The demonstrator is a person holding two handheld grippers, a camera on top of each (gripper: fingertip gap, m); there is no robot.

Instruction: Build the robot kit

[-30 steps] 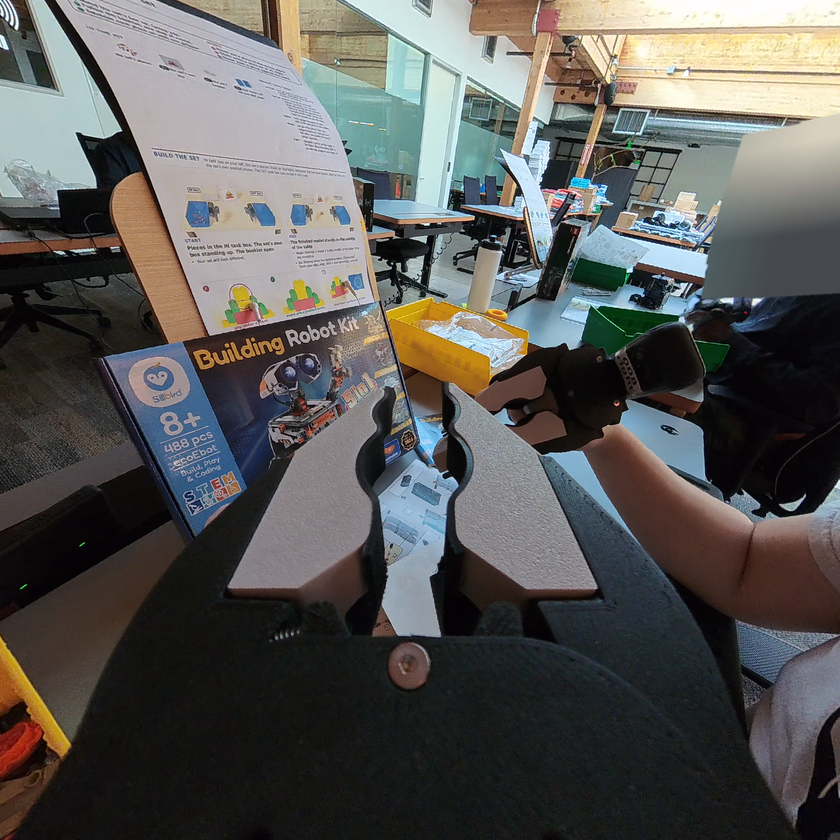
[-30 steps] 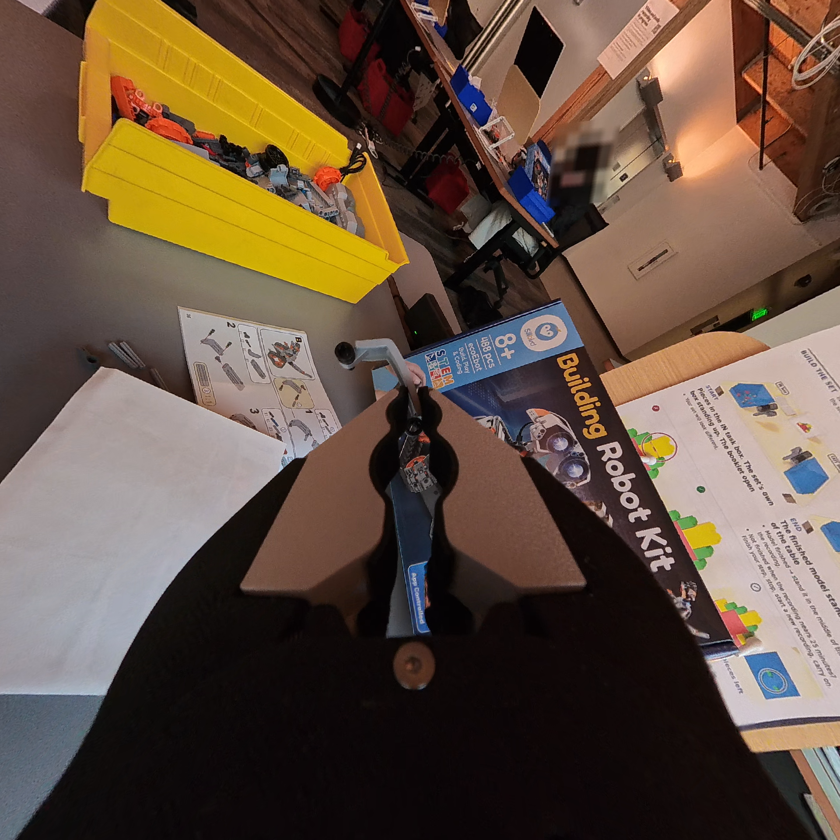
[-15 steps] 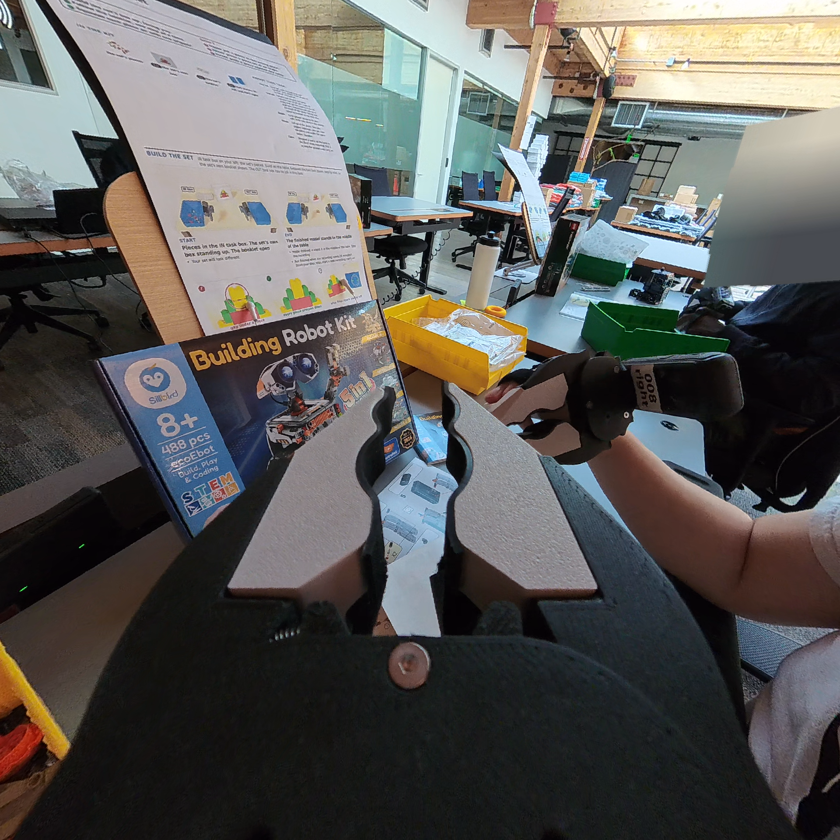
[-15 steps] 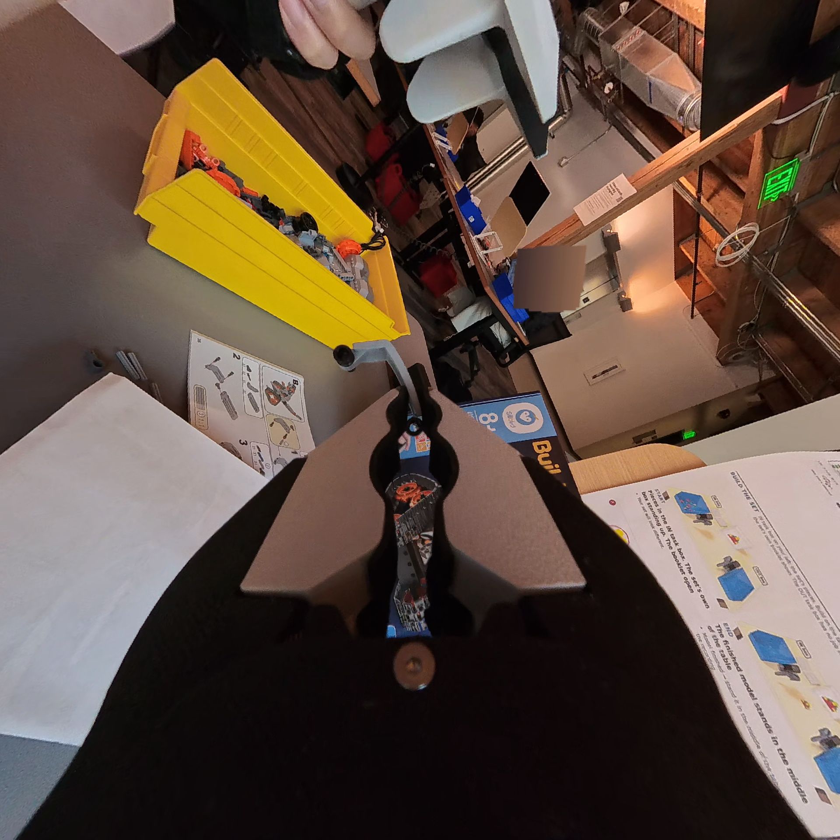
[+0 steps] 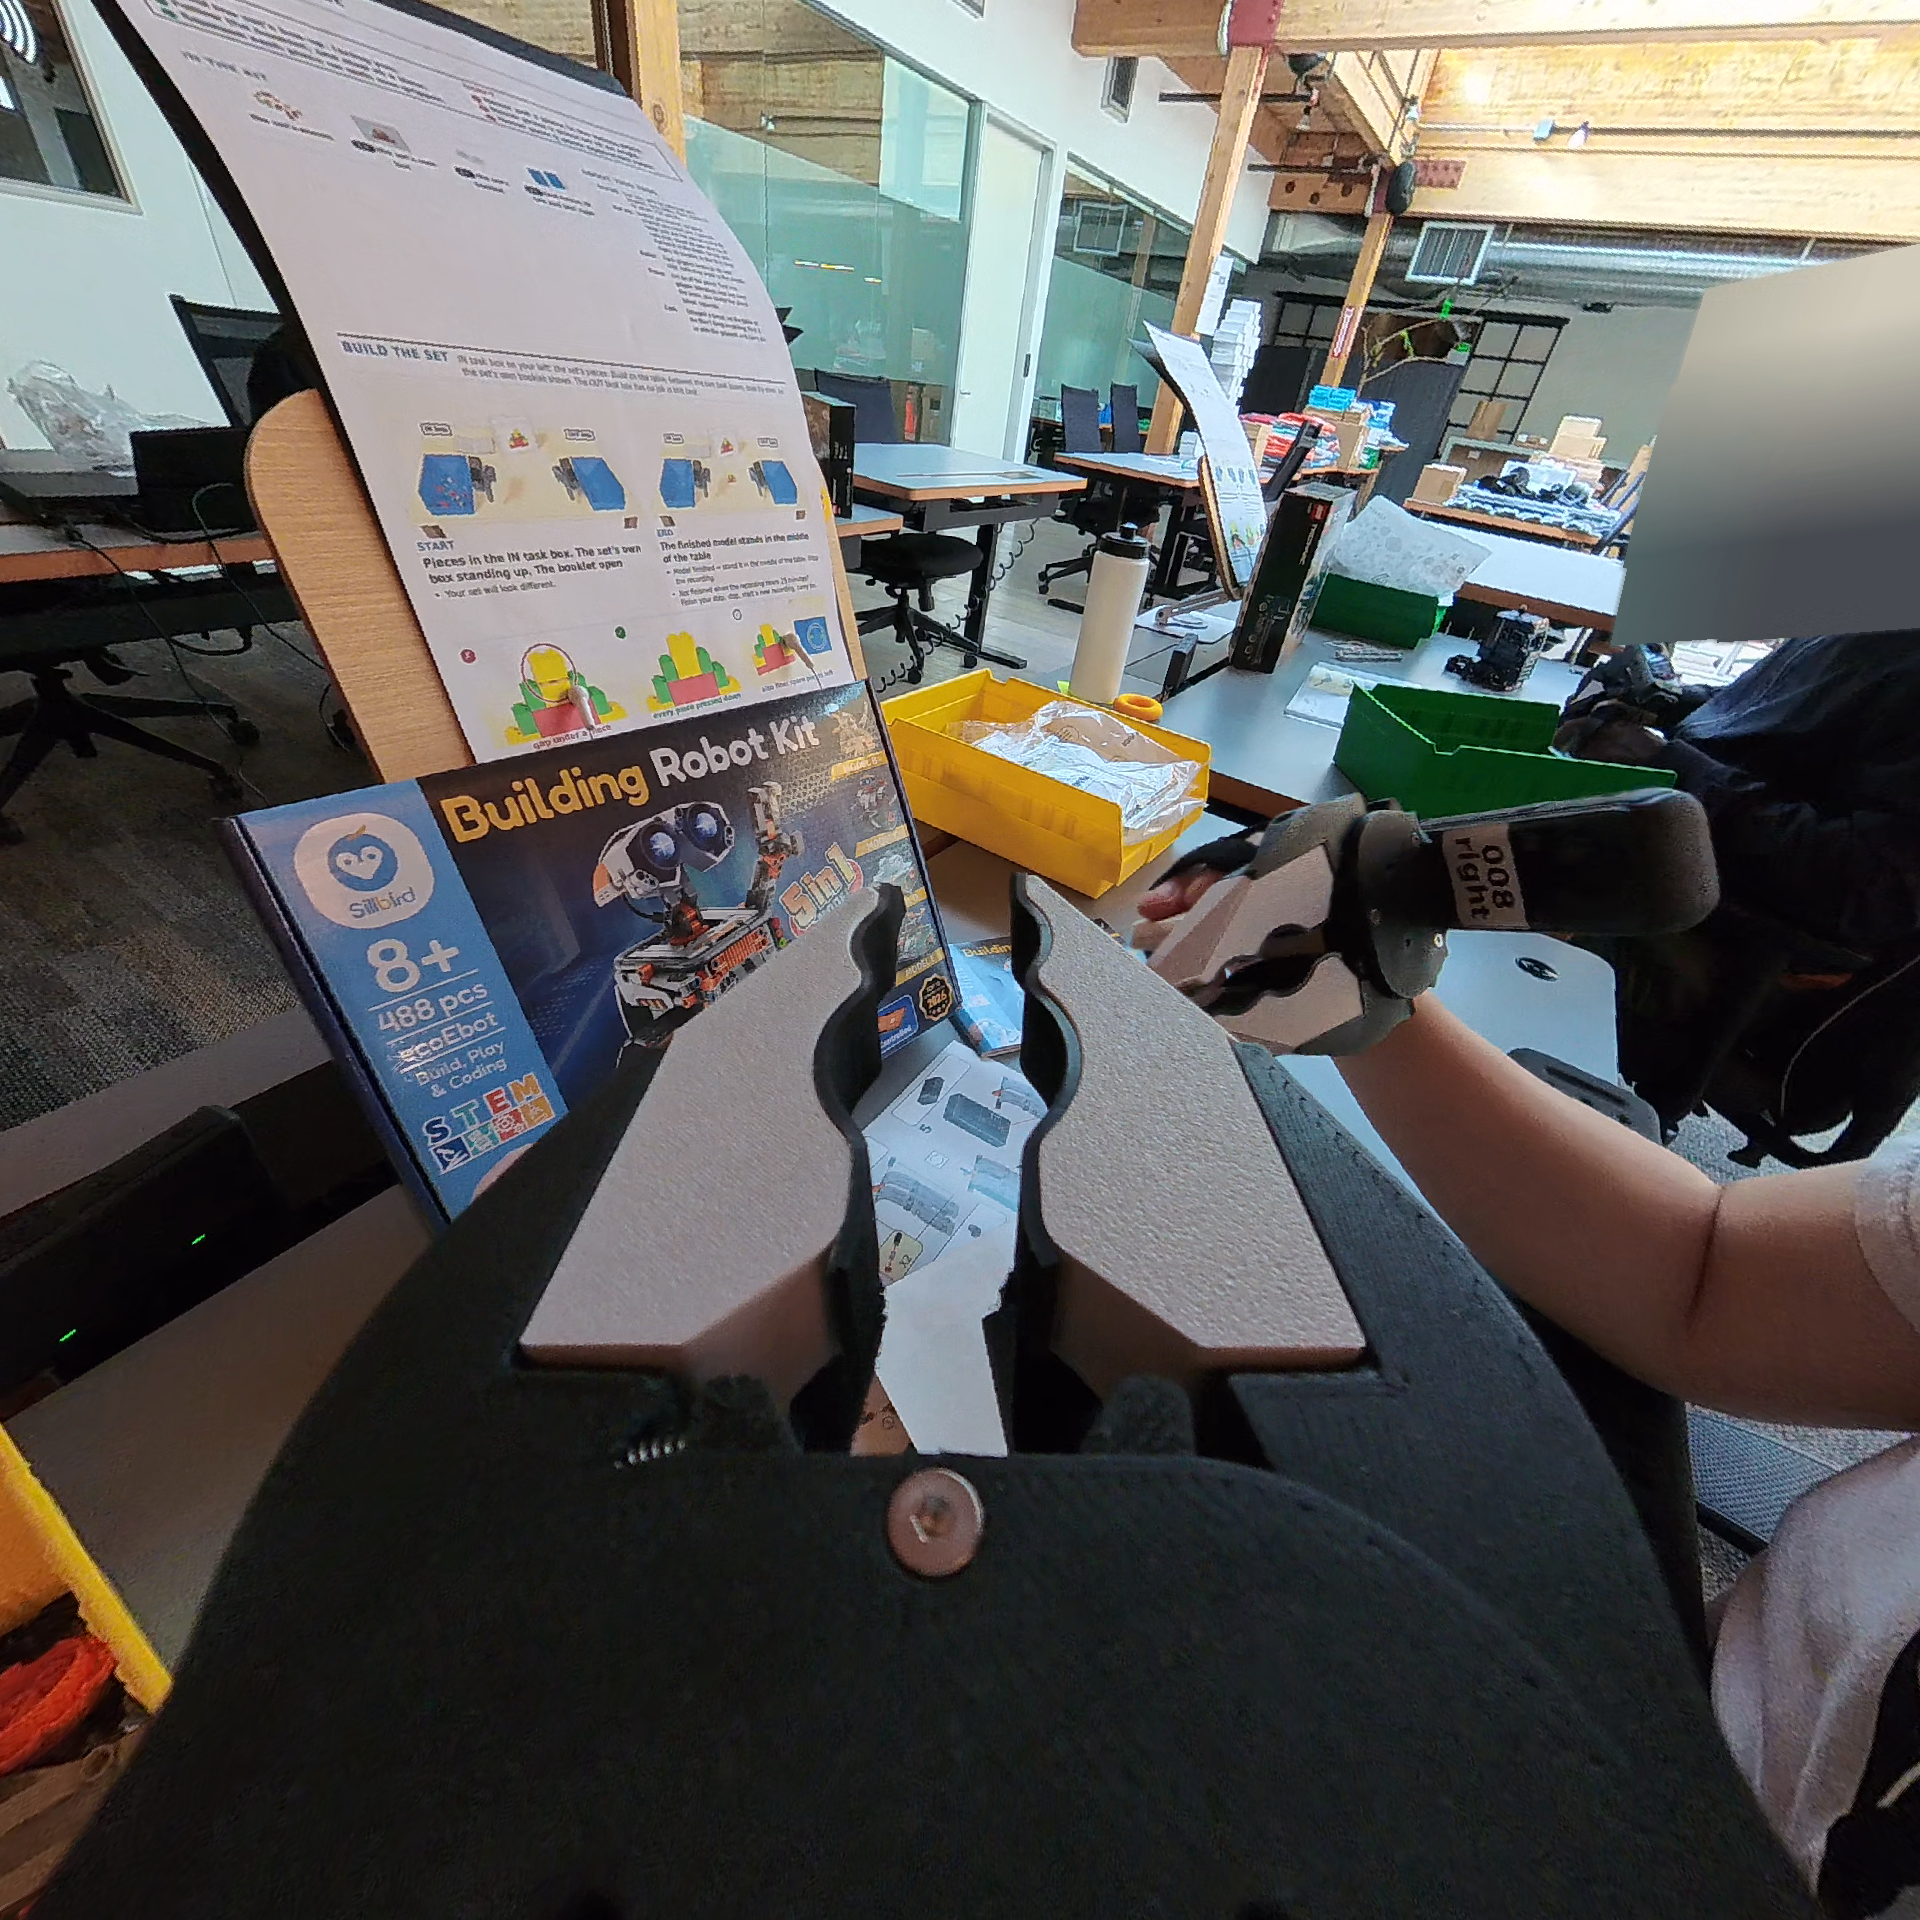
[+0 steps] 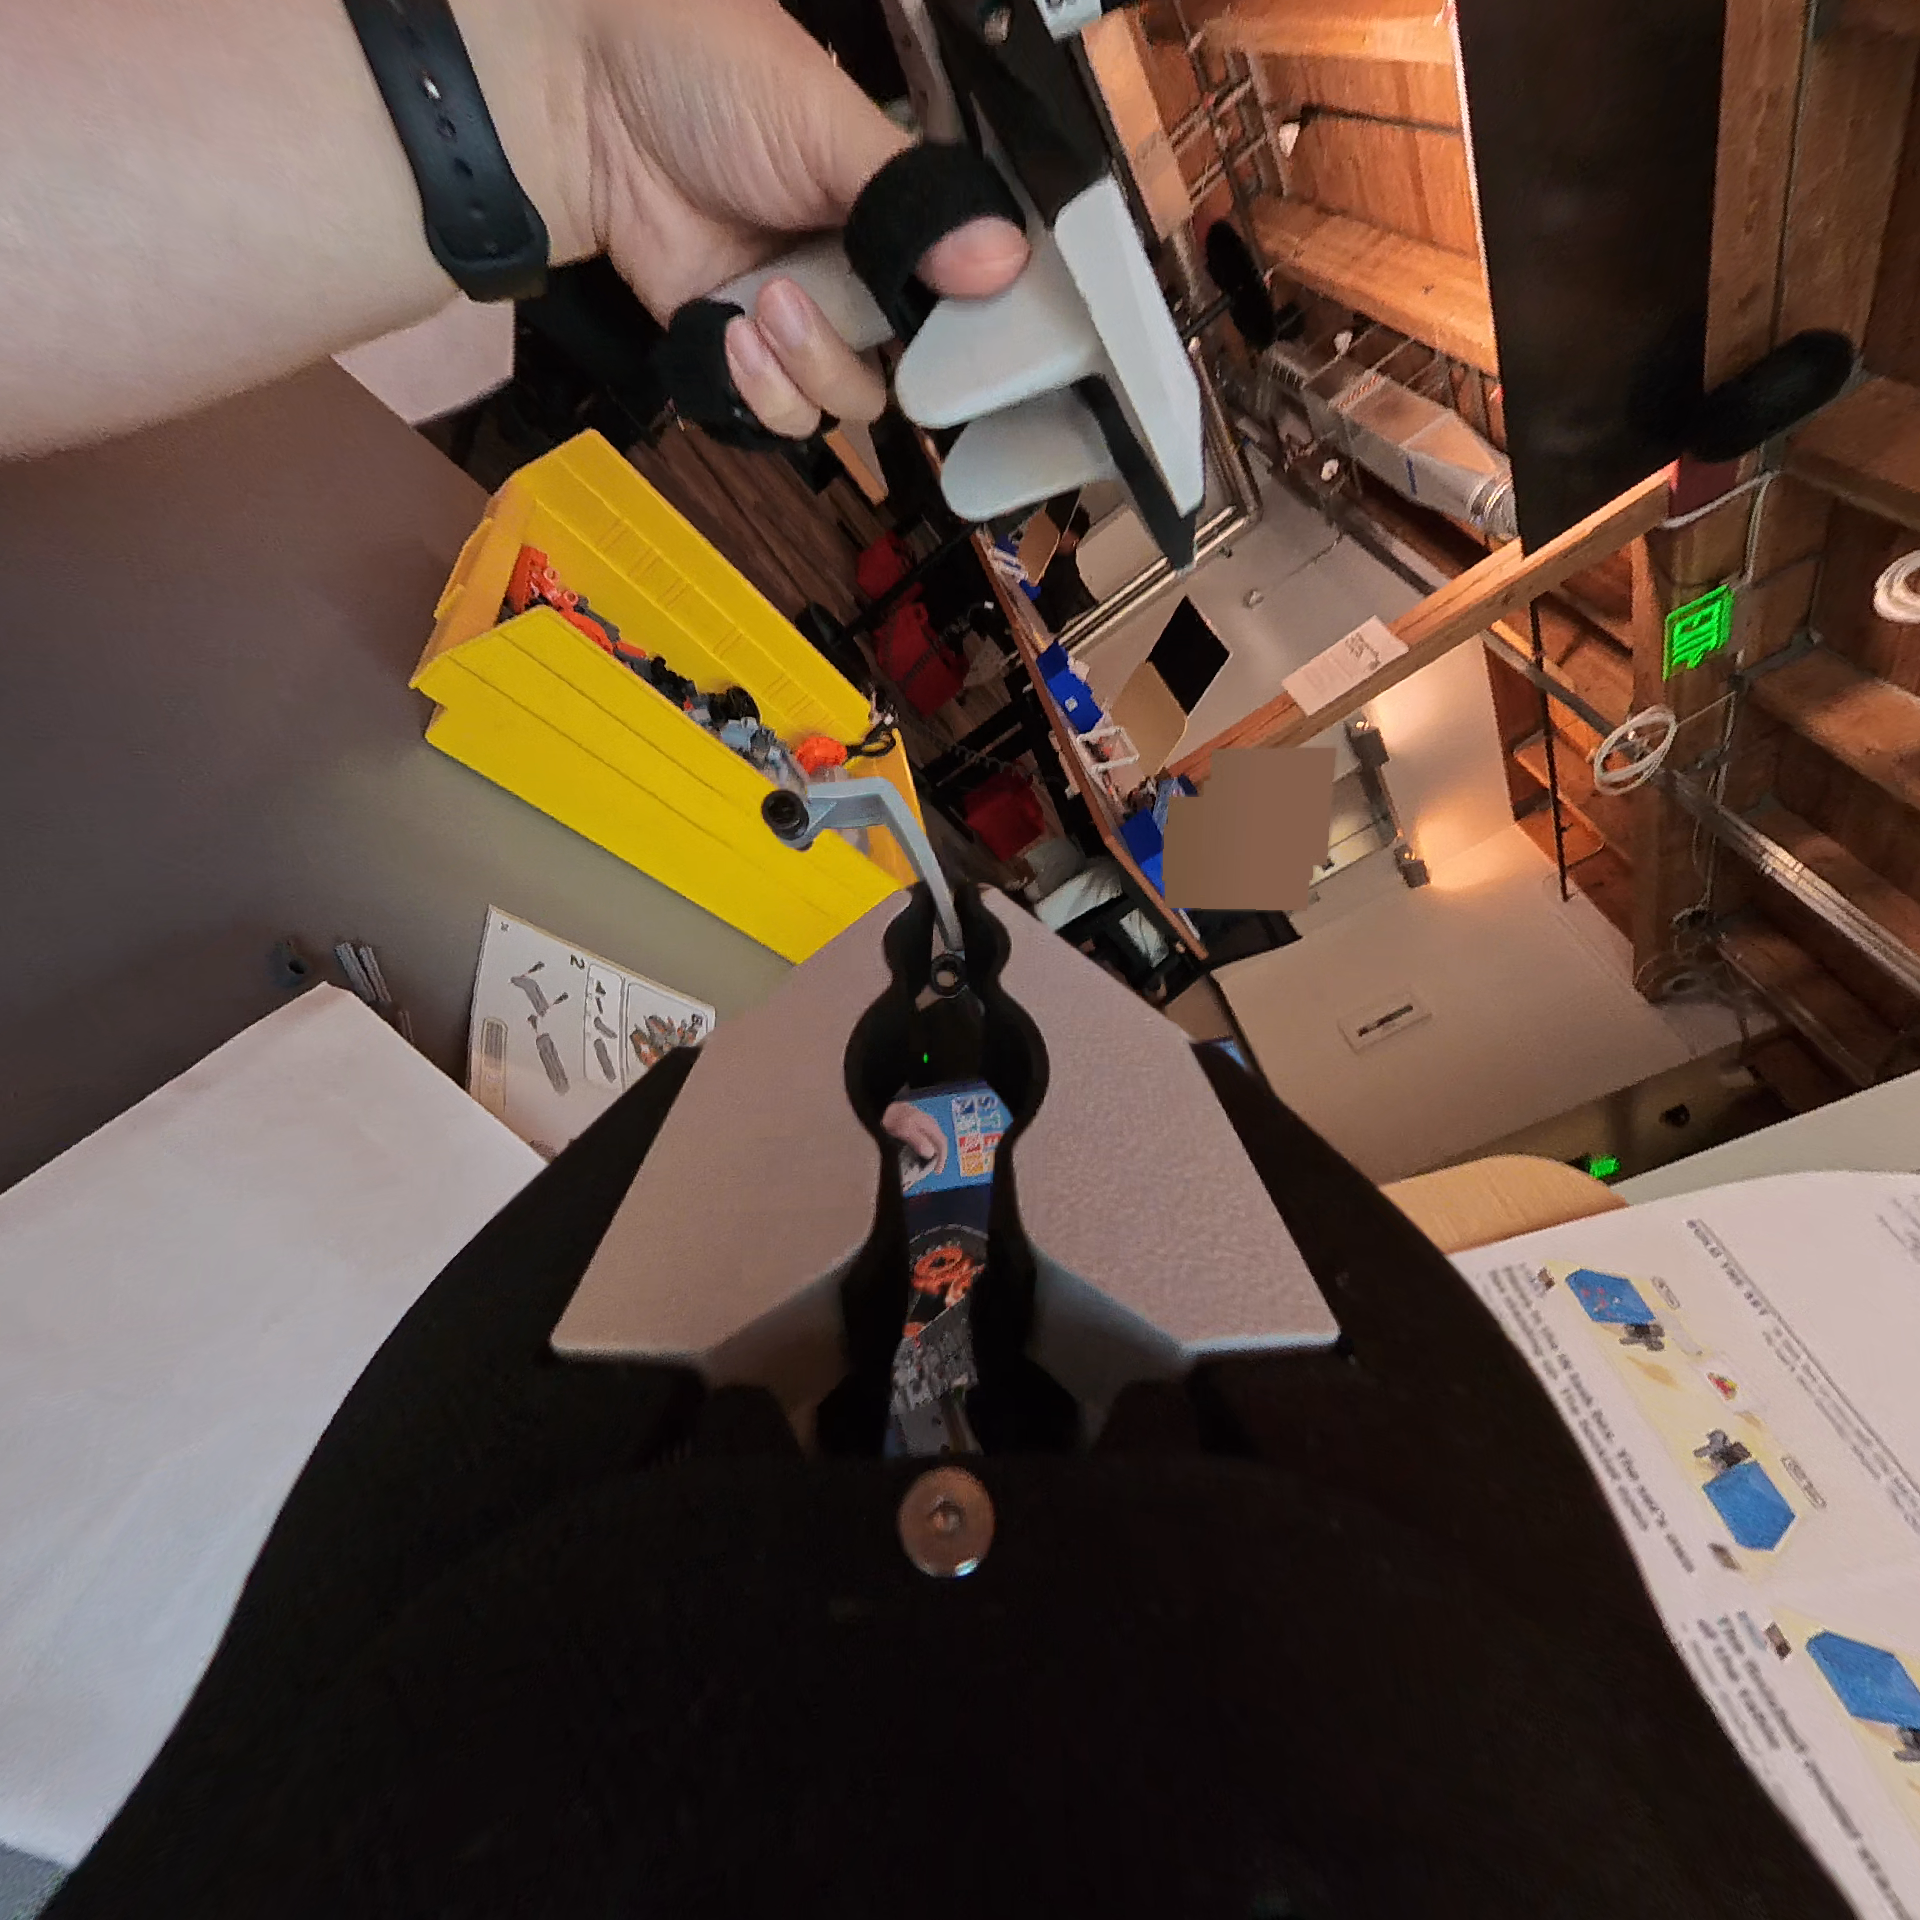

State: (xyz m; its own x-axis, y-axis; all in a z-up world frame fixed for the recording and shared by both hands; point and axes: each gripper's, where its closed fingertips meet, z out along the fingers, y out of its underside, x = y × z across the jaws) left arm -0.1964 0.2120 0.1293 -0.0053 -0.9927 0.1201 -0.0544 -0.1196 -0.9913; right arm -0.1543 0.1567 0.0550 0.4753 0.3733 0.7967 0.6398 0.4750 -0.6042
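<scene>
My right gripper (image 6: 940, 914) is shut on a grey bent beam (image 6: 883, 821) with a black pin at its far end, and holds it in the air above the table. It also shows in the left wrist view (image 5: 1195, 940), to the right of my left gripper (image 5: 956, 914). The left gripper is open and empty, raised above an open instruction booklet (image 5: 945, 1143). In the right wrist view the left gripper (image 6: 1039, 416) and the hand holding it are above the beam, apart from it. A blue robot kit box (image 5: 582, 935) stands behind the booklet.
A yellow bin of loose parts (image 6: 644, 769) sits beyond the booklet (image 6: 582, 1018). A white sheet (image 6: 208, 1247) and small grey pieces (image 6: 358, 971) lie nearby. Another yellow bin with plastic bags (image 5: 1039, 790), a green bin (image 5: 1455, 748) and a tall printed sheet on a board (image 5: 561, 416) stand around. My right fingertips sit around 11 cm from my left ones.
My right gripper has swung upward with the beam, bringing the left gripper and its hand into its view. In the left wrist view it has levelled out. The left gripper has barely moved.
</scene>
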